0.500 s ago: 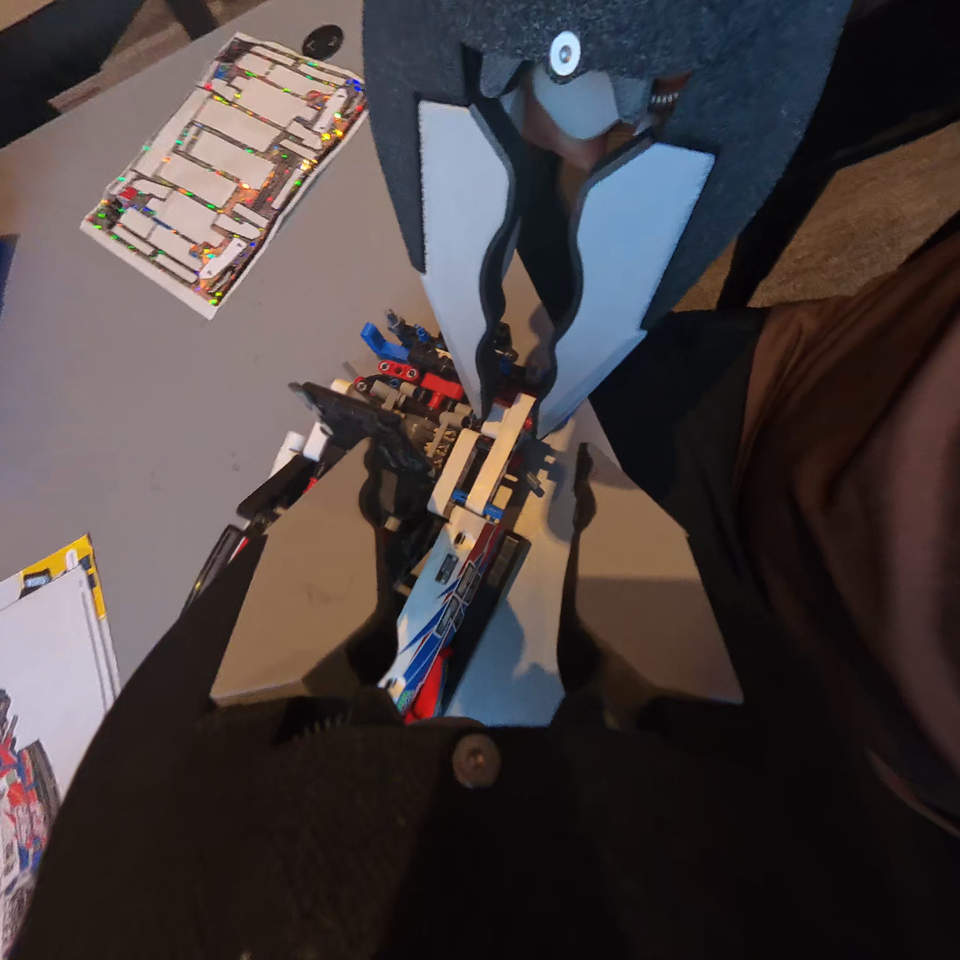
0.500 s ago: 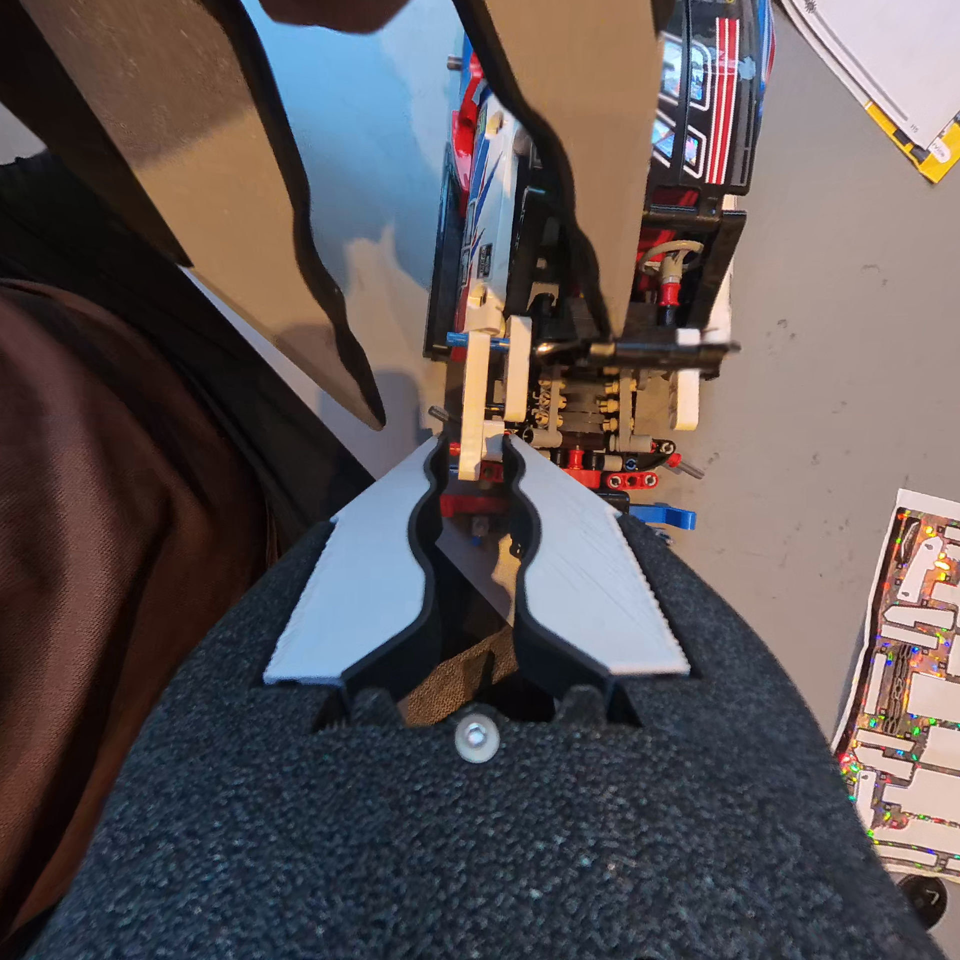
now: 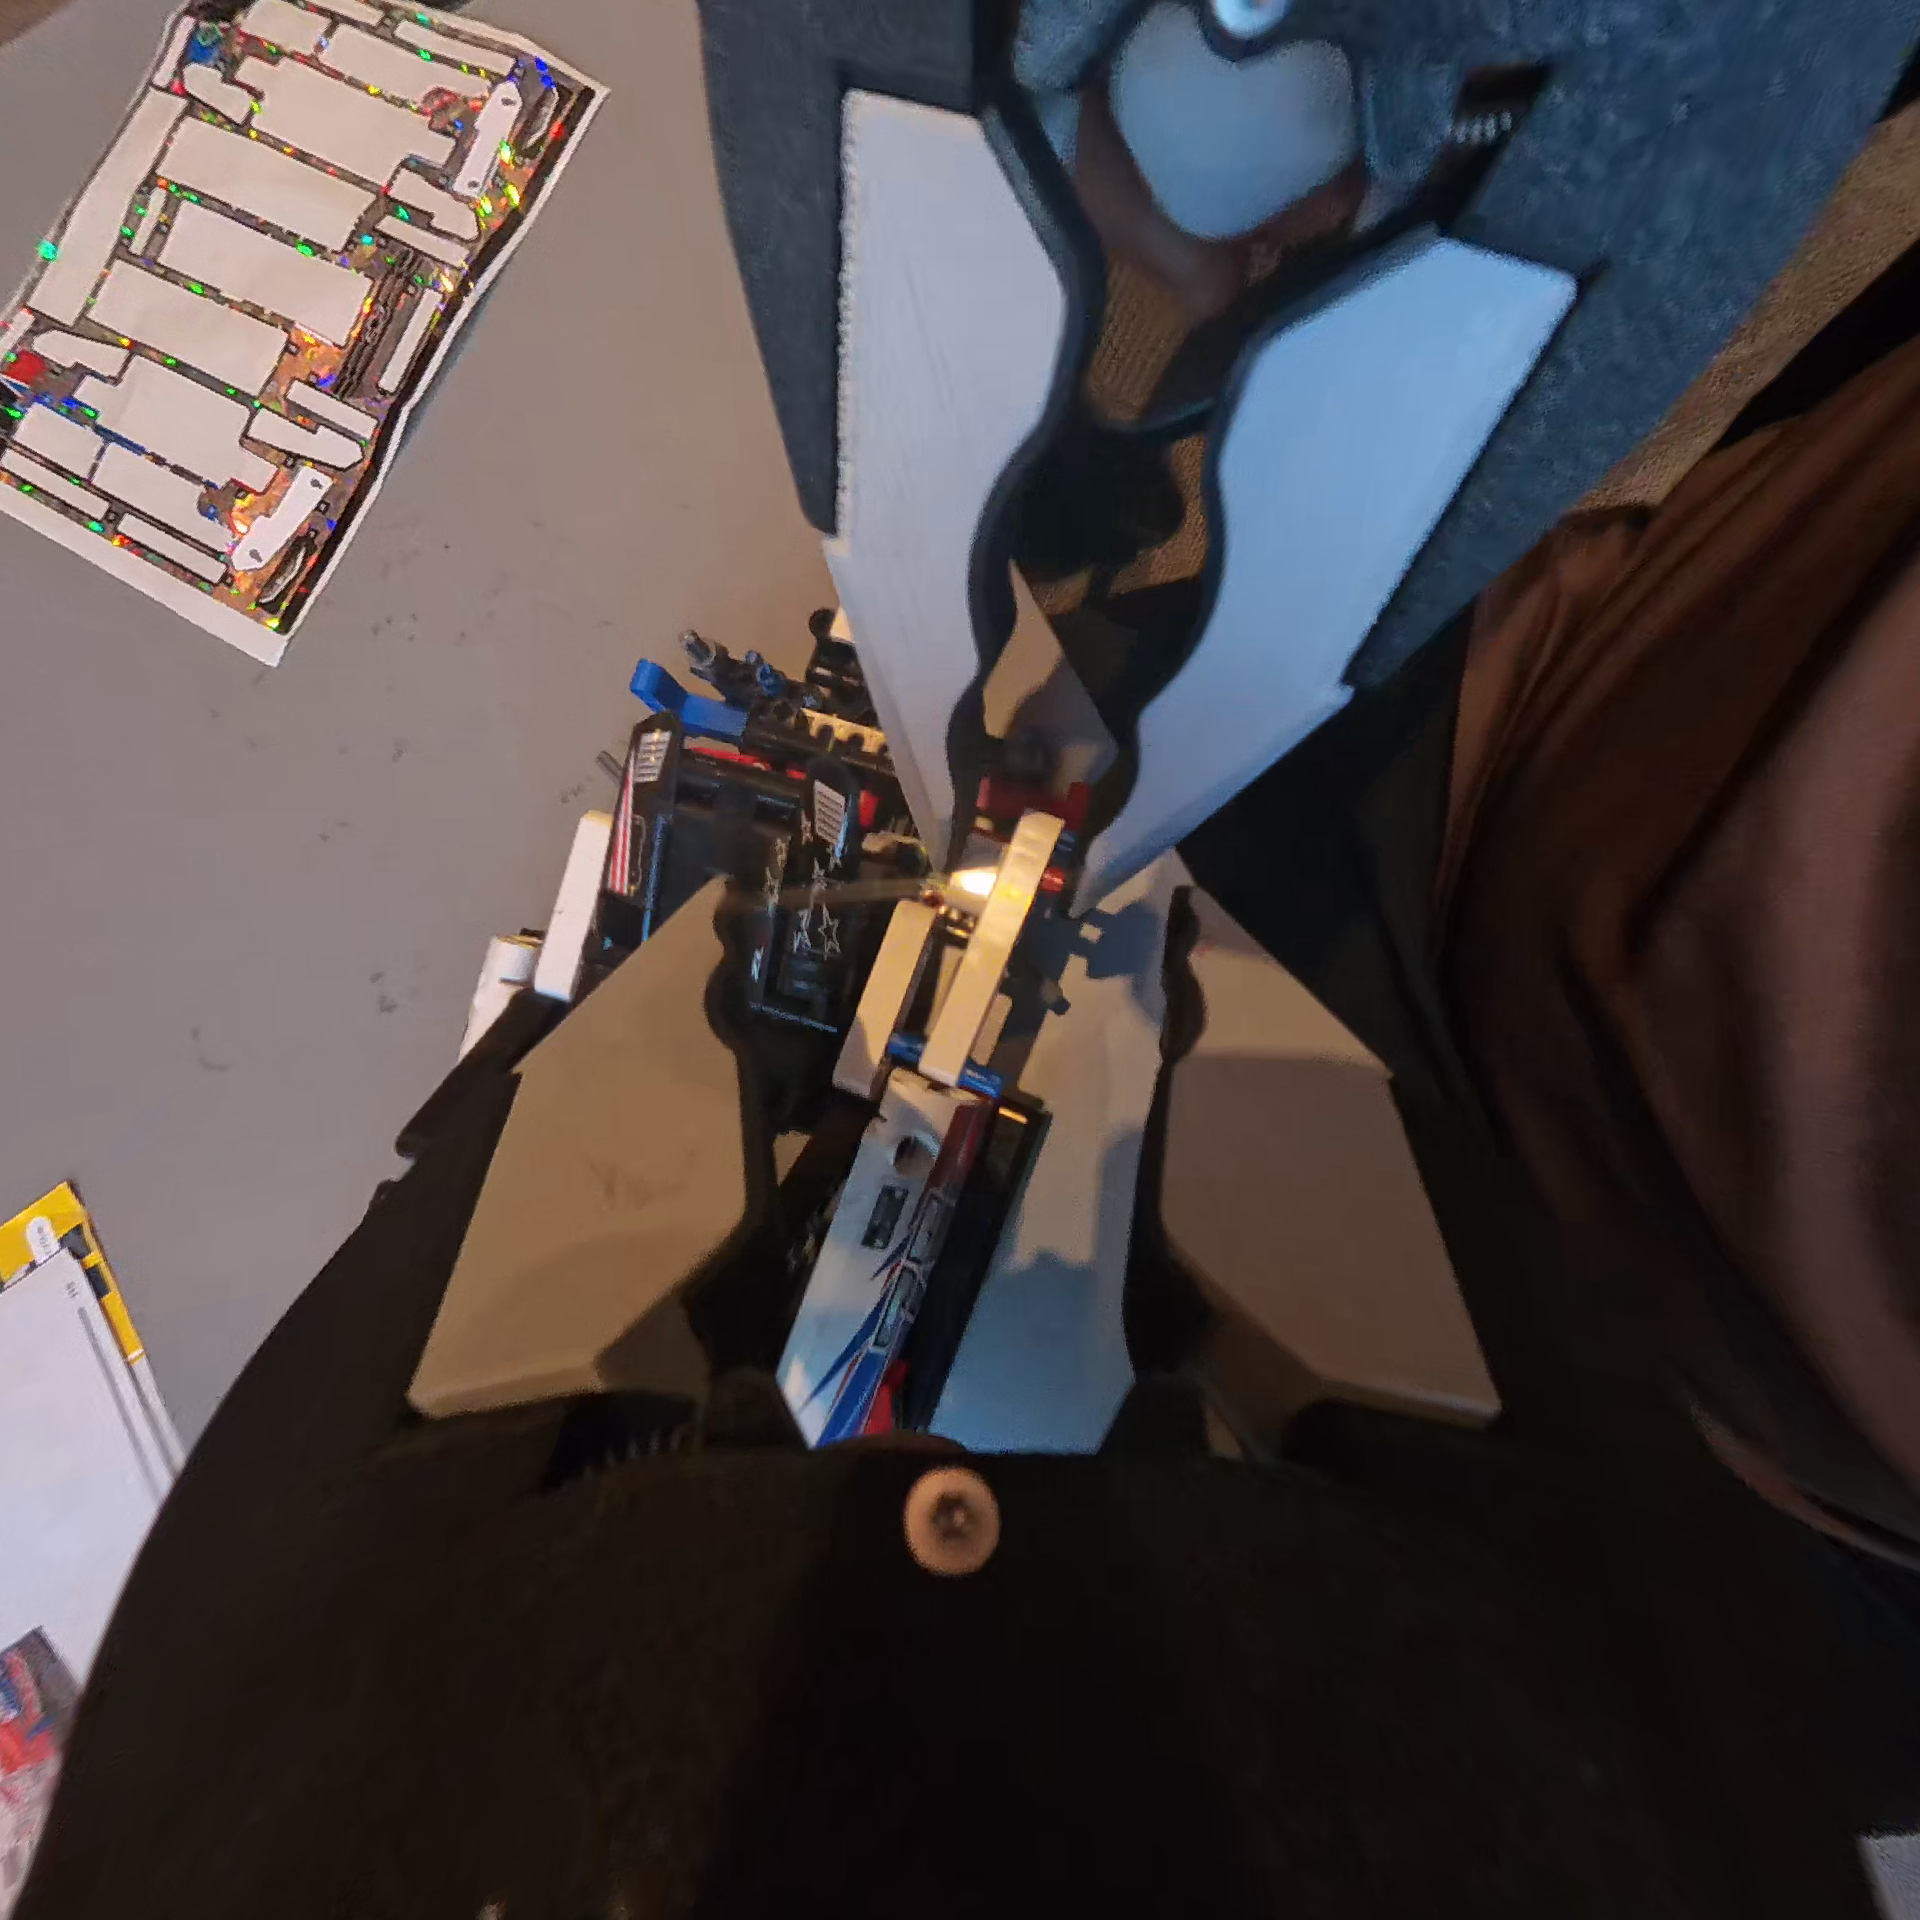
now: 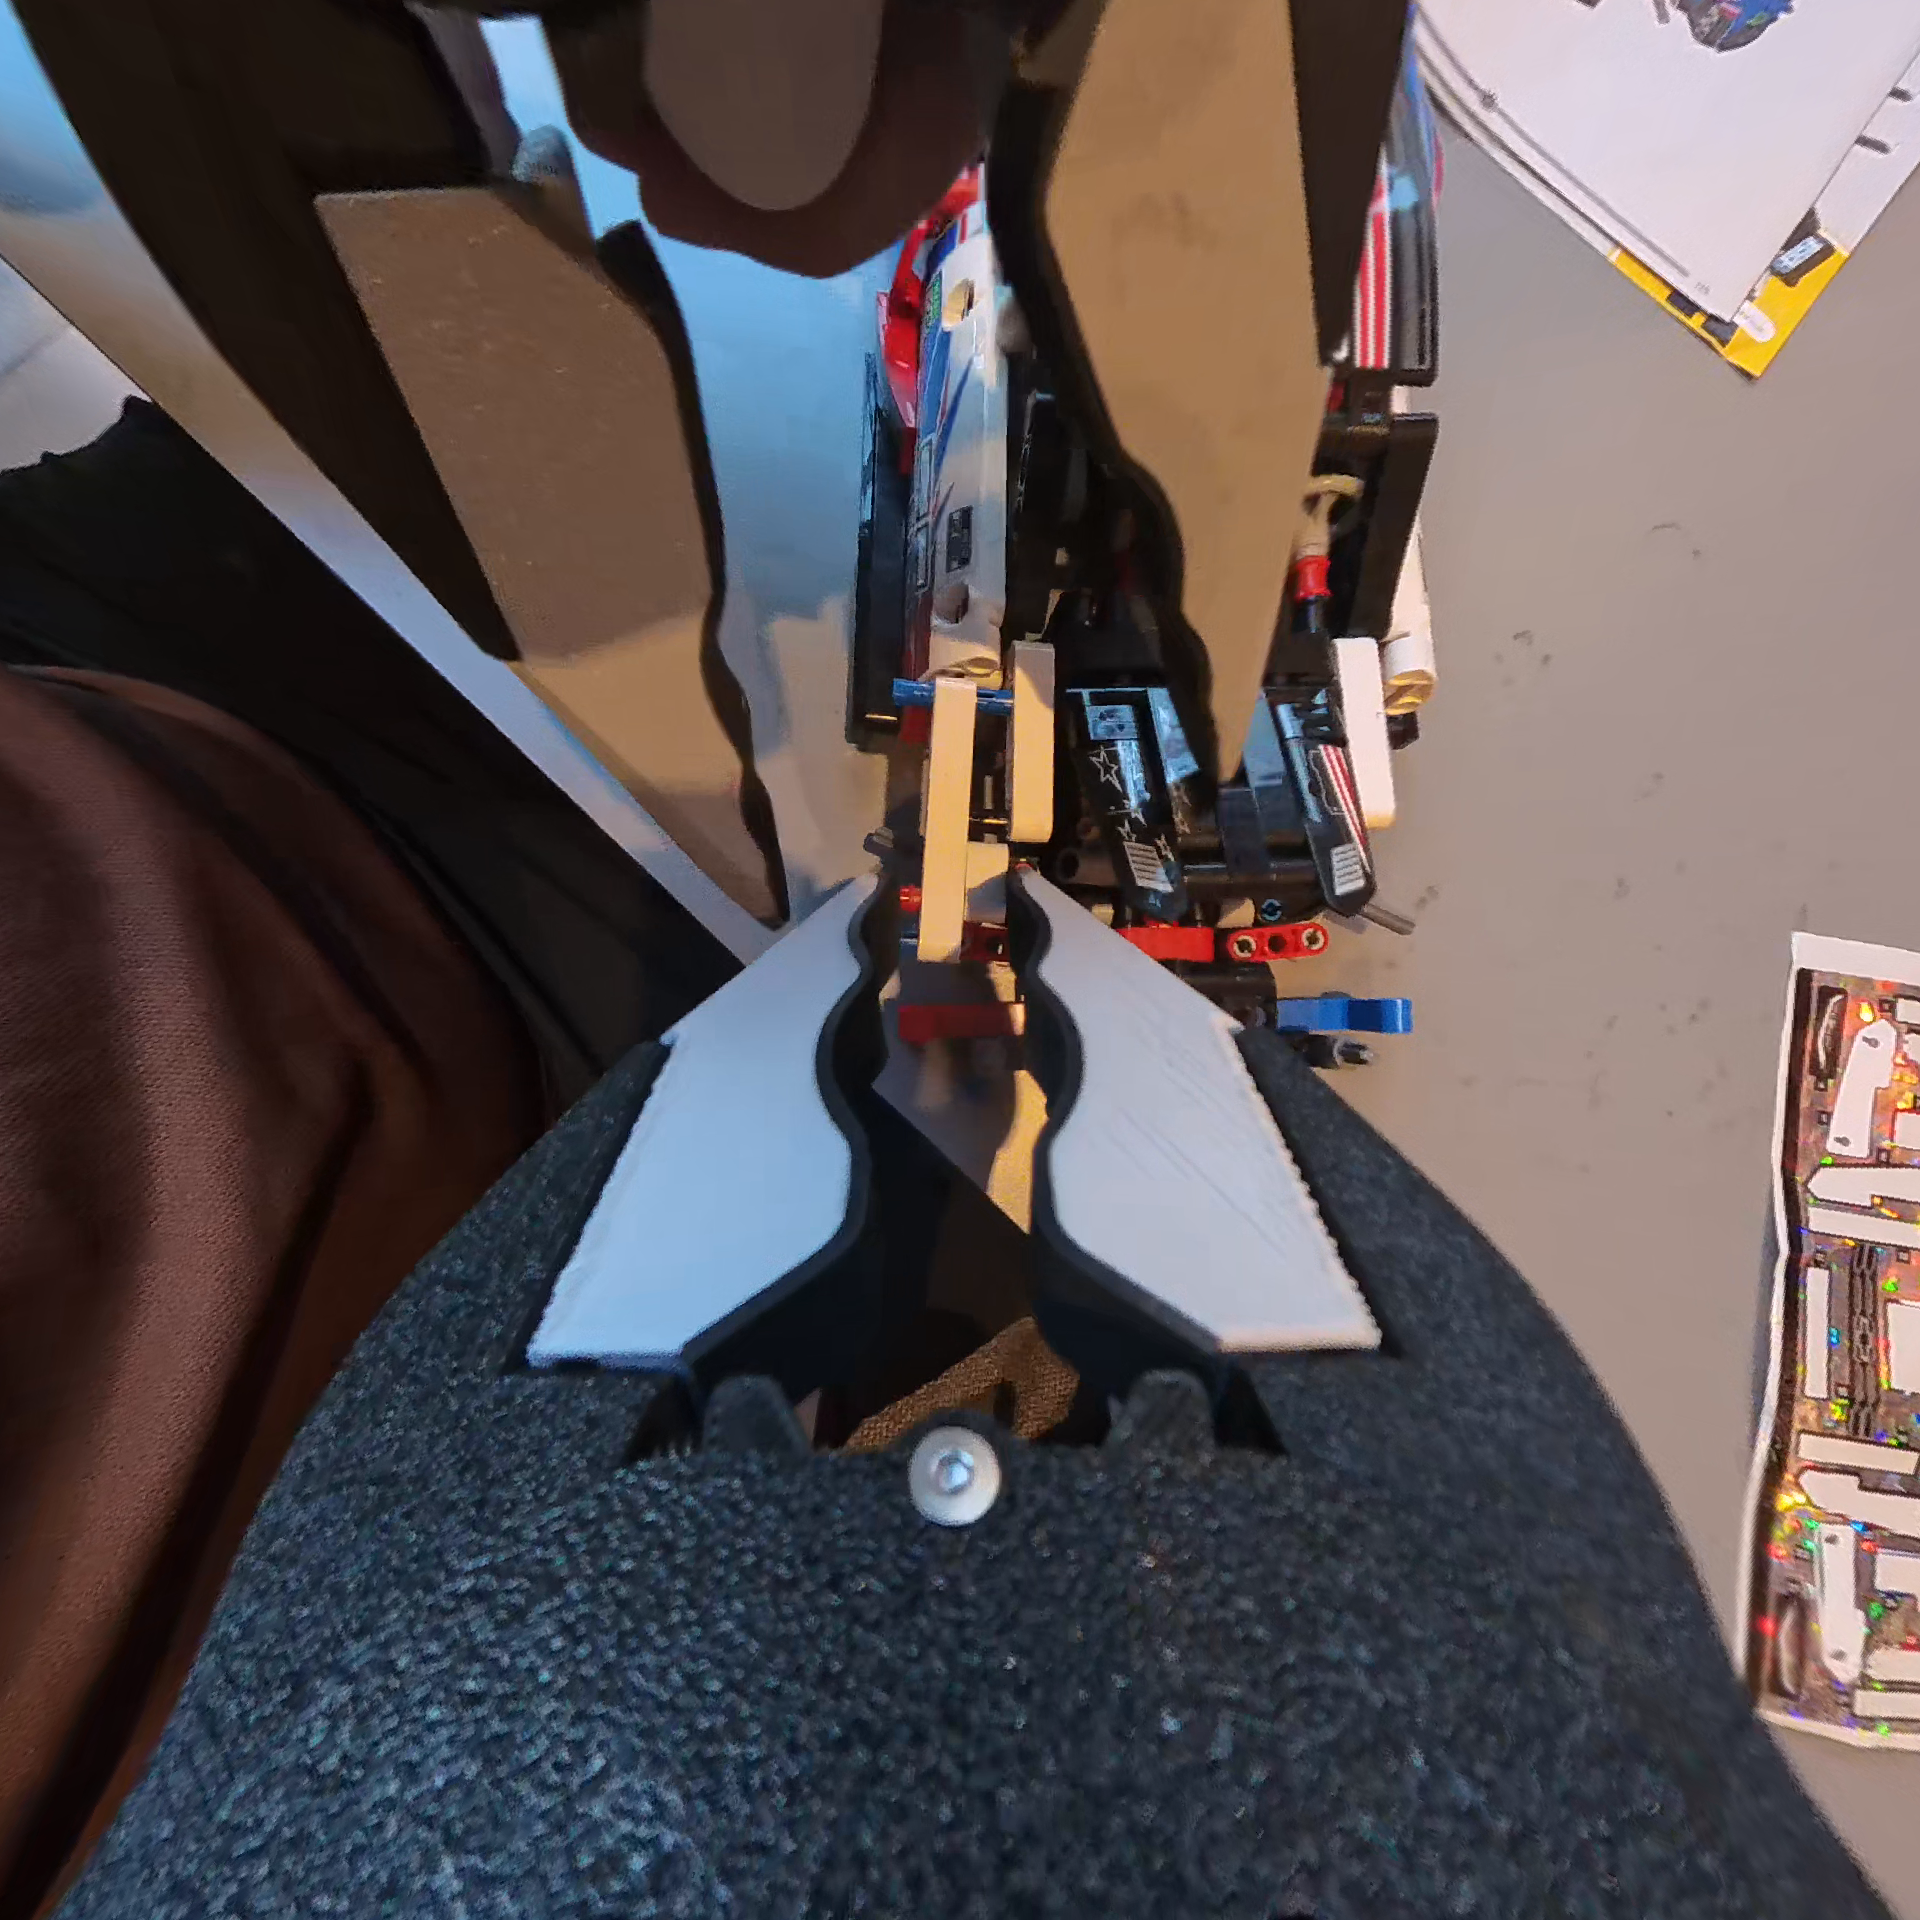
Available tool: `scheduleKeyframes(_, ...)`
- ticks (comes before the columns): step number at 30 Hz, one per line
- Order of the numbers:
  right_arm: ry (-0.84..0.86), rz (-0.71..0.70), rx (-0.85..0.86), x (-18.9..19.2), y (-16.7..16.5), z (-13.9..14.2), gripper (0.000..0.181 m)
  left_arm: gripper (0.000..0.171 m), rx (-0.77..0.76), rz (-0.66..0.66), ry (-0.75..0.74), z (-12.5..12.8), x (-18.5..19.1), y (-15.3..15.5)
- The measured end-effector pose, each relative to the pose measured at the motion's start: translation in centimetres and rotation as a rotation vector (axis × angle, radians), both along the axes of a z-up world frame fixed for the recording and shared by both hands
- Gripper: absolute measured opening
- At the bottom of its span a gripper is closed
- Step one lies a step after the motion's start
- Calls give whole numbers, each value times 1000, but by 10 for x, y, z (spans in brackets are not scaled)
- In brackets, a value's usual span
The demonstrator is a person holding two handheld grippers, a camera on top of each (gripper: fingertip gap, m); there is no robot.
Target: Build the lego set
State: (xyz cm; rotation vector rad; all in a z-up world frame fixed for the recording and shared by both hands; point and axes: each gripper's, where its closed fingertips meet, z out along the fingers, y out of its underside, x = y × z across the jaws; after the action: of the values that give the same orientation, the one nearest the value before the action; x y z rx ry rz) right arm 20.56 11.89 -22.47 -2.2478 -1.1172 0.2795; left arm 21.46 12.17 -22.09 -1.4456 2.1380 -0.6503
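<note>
1. At the far left of the left wrist view a manual (image 3: pixel 62 1382) lies on the grey bench (image 3: pixel 312 935), and further back lies a shiny sticker sheet (image 3: pixel 260 301).
2. The model (image 3: pixel 821 935) stands near the middle of the bench, close to its edge beside the person (image 3: pixel 1714 935). It is a half-built car of black, white, red and blue parts.
3. The left gripper (image 3: pixel 940 914) has its jaws set wide around the model. One finger lies against the black middle part; the other seems to stand clear of the white side panel (image 3: pixel 894 1268), so a firm grip cannot be confirmed.
4. The right gripper (image 4: pixel 940 894) comes from the opposite end. Its jaws are narrow and seem to close on a white beam (image 4: pixel 951 821) at the model's end, above a red part (image 4: pixel 951 1023).
5. The model is probably light and stiff, but its pins and thin beams can pop off under side force.
6. The best hold appears to be on the solid frame, not on the loose panels; smooth plastic may slip.
</note>
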Motion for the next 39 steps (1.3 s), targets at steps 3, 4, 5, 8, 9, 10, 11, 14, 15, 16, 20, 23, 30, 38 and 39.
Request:
scheduleKeyframes(3,0,8,-5,1,-1,0,20,77,55,-2,17,-1,-6,2)
scheduleKeyframes(4,-2,11,2,1,-2,1,20,76,62,-5,15,1,-7,2)
scheduleKeyframes(5,0,13,8,2,-2,2,20,76,72,0,4,5,-8,5)
scheduleKeyframes(8,8,19,33,2,-3,4,20,71,31,15,-50,26,-2,17)
scheduleKeyframes(9,14,16,36,2,-2,5,20,71,5,18,-62,33,2,22)
scheduleKeyframes(10,23,13,34,2,-2,5,20,70,-17,24,-77,40,7,28)
scheduleKeyframes(11,30,10,32,2,-2,4,20,67,-42,31,-88,46,13,33)
scheduleKeyframes(14,34,9,36,3,-1,2,20,67,-58,49,-77,52,27,46)
scheduleKeyframes(15,33,10,40,4,-1,1,20,67,-46,57,-77,52,29,49)
scheduleKeyframes(16,32,12,47,4,-1,1,20,67,-43,64,-86,54,31,50)
scheduleKeyframes(20,36,24,72,4,-1,4,20,63,-51,101,-124,53,22,50)
scheduleKeyframes(23,29,28,88,7,-1,5,20,65,-44,146,-124,48,5,52)
scheduleKeyframes(30,149,-3,40,22,-9,5,20,61,20,276,-194,47,-29,49)
scheduleKeyframes(38,315,-20,-23,29,-20,15,20,61,266,349,-205,18,-19,23)
scheduleKeyframes(39,300,-22,-16,29,-19,14,19,59,311,356,-209,16,-18,24)
